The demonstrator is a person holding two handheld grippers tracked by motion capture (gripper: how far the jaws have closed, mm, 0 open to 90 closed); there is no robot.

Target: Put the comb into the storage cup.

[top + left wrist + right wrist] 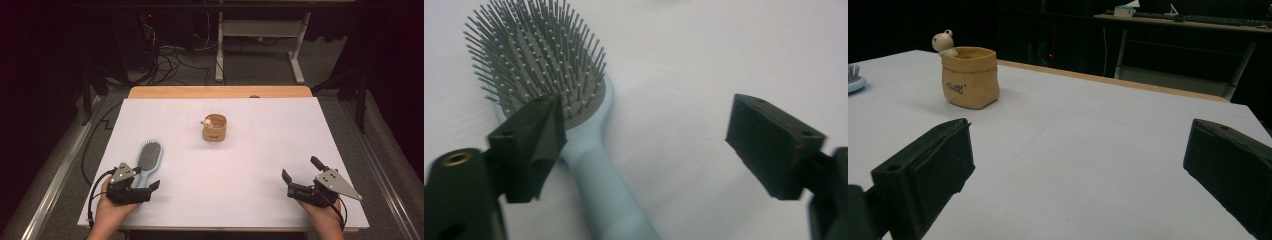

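While the left gripper (639,145) spreads its jaws wide, the blue hairbrush (574,125) lies on the white bench (240,165), its handle just inside one jaw, ungripped. Gripping it would mean closing both jaws across the handle. Right gripper (1078,170) waits, jaws wide and empty.

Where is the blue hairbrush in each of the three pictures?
High view: hairbrush lies lower left on the white table, bristles up, handle at the left tool.
Left gripper view: upper left to bottom middle, the handle lying between the open jaws.
Right gripper view: a sliver at the far left edge.
Shared landmark: the tan bag-shaped pot.
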